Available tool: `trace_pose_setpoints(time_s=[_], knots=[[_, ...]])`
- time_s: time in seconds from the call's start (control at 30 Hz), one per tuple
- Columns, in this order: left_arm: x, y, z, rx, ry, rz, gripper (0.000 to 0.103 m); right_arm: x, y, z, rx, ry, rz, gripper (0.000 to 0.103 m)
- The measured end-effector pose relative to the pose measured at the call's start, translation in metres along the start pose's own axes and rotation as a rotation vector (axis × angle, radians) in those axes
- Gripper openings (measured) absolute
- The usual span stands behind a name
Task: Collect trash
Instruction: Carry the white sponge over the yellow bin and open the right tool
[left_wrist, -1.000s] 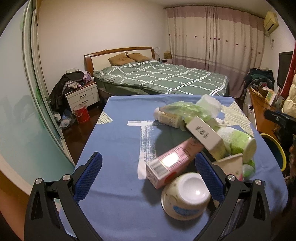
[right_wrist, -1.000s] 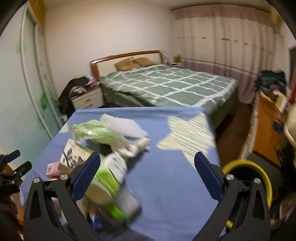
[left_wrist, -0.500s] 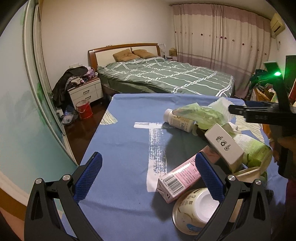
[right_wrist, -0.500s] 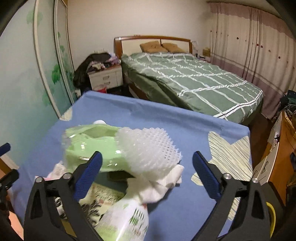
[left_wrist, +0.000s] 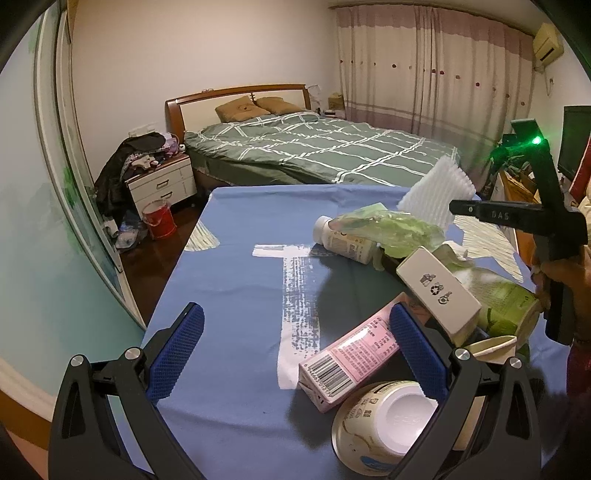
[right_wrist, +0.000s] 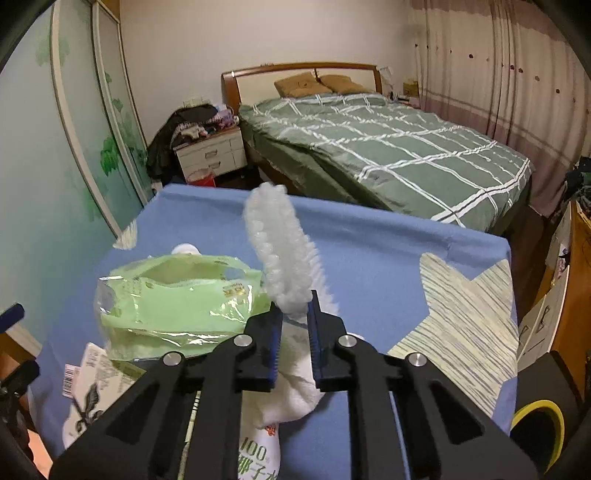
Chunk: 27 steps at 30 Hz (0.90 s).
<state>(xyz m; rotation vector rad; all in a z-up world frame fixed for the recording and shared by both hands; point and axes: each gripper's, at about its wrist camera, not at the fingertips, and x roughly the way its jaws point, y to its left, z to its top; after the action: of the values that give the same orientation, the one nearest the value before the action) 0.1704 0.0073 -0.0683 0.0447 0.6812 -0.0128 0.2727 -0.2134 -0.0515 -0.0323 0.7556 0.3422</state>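
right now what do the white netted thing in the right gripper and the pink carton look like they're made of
White netted sleeve: soft foam mesh, probably fruit-wrap foam; matte, bubbly lattice, squashed thin where the closing right gripper pinches it. Pink carton: coated paperboard by its look; sharp folded edges, printed barcode, slight sheen.

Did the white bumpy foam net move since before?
Yes. The white bumpy foam net lay flat against the green plastic bag; now it stands upright, pinched by the closing right tongs.
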Motion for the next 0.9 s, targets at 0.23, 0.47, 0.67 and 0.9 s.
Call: trace_pose_setpoints(time_s=[0.23,0.47,0.67,0.9], knots=[[-0.013,-0.005,0.001,0.014,-0.022,-0.014,0.099,-0.046,-0.011,-0.005,0.036,-0.086,0.011,0.012],[-0.028,-0.020,-0.003,0.042,-0.037,-0.053,0.099,-0.108,-0.052,-0.046,0.147,-0.151,-0.065,0.012],[-0.038,-0.041,-0.012,0.070,-0.042,-0.097,0.099,-0.151,-0.113,-0.104,0.314,-0.166,-0.237,0.012],[-0.043,-0.062,-0.028,0.085,-0.023,-0.144,0.099,-0.165,-0.170,-0.161,0.438,-0.111,-0.424,0.013]])
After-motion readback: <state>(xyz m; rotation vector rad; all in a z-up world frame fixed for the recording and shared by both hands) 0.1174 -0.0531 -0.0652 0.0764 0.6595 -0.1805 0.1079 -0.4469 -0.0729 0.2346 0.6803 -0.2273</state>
